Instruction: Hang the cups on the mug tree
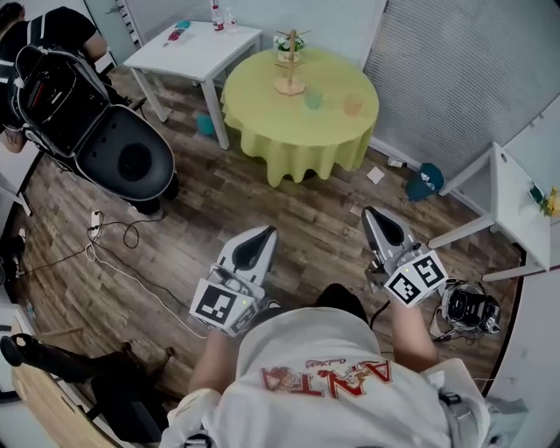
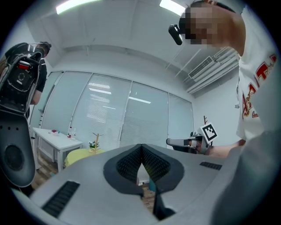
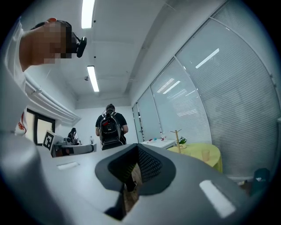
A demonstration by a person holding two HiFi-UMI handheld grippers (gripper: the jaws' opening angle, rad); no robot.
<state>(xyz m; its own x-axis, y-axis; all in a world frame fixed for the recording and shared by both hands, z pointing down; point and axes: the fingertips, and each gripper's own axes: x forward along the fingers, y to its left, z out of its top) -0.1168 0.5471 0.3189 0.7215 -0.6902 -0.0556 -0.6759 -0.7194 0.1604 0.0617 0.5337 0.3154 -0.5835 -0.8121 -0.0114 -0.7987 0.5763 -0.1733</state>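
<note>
Left gripper (image 1: 261, 234), right gripper (image 1: 377, 214) — I read both pinched together, empty; mug tree (image 1: 291, 63), green cup (image 1: 313, 99), orange cup (image 1: 353, 105) on yellow counter (image 1: 289, 140) well ahead.

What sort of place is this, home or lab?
Probably an office or lab room set up for recording, not a home: blind-covered glass partitions, ceiling strip lights, and a yellow-clothed round table holding the mug tree.
</note>
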